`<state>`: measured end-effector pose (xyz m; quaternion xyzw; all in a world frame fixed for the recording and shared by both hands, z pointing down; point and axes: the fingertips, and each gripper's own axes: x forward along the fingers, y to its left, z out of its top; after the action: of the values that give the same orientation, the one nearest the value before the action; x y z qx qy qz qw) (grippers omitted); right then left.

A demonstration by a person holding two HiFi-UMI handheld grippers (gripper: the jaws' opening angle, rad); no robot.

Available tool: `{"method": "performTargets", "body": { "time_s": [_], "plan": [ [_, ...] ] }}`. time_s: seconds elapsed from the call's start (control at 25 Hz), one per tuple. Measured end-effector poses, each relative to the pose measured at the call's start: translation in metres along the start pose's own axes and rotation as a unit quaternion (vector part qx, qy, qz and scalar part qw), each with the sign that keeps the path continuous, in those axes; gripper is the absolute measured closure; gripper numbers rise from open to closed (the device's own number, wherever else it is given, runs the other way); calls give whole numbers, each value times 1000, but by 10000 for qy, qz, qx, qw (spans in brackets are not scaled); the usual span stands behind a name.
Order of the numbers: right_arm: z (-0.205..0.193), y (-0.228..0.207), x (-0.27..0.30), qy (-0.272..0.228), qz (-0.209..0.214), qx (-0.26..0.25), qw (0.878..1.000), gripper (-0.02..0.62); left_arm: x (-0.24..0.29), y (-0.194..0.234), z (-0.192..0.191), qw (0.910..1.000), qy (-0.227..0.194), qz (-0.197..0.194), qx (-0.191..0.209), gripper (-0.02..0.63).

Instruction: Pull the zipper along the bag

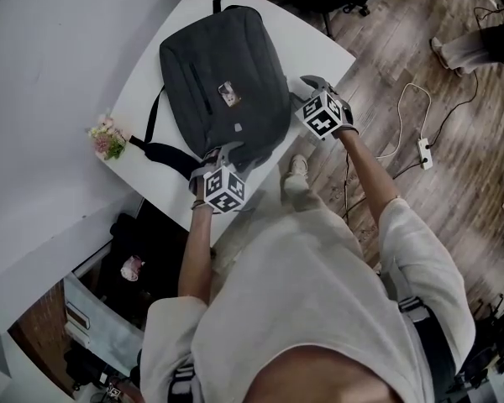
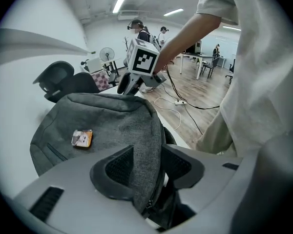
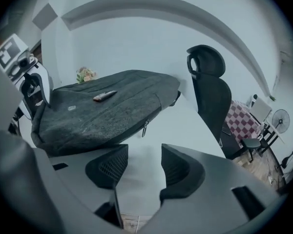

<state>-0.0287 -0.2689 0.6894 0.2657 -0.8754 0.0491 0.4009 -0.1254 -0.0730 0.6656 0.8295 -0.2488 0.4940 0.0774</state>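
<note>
Dark grey fabric backpack (image 1: 223,91) lies flat on the white rectangular table (image 1: 315,50), front panel up, and covers most of the tabletop. It's at an angle to the table edges, with one corner at the edge nearest us. A small rectangular picture badge (image 1: 228,93) sits on the front panel. A black shoulder strap (image 1: 154,114) trails off the backpack's left side across the table.

Our left gripper (image 1: 223,151) is at that near corner, pointing steeply down. In the left gripper view its jaws stand fairly wide with the backpack's corner fold between them (image 2: 146,167). The fabric lies against the left pad. We can't confirm a squeeze from the right pad, so we read it as not clamped. A zipper line runs down the fold there.

Our right gripper (image 1: 312,82) is at the backpack's right side, over bare table just beside the edge. In the right gripper view its jaws are wide apart with only tabletop between them (image 3: 142,167). A small metal zipper pull (image 3: 145,127) hangs off the backpack's side seam ahead of the jaws, apart from both pads.

Also in view: a small pink flower bunch (image 1: 107,137) at the table's left corner, a black office chair (image 3: 210,91) past the table, and a white power strip (image 1: 424,154) on the wooden floor (image 1: 403,40).
</note>
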Motion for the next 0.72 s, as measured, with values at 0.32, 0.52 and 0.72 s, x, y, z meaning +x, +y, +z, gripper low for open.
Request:
{"method": "performTargets", "body": {
  "time_s": [0.32, 0.52, 0.72],
  "plan": [
    [14, 2, 26, 66, 364, -587, 9976, 371, 4, -9, -2, 9992, -84, -303, -264, 503],
    [22, -2, 40, 121, 527, -941, 9941, 374, 6, -9, -2, 9989, -90, -397, -228, 515],
    [29, 2, 43, 72, 576, -1525, 9866, 462, 7, -10, 0, 9987, -107, -427, -253, 515]
  ]
}}
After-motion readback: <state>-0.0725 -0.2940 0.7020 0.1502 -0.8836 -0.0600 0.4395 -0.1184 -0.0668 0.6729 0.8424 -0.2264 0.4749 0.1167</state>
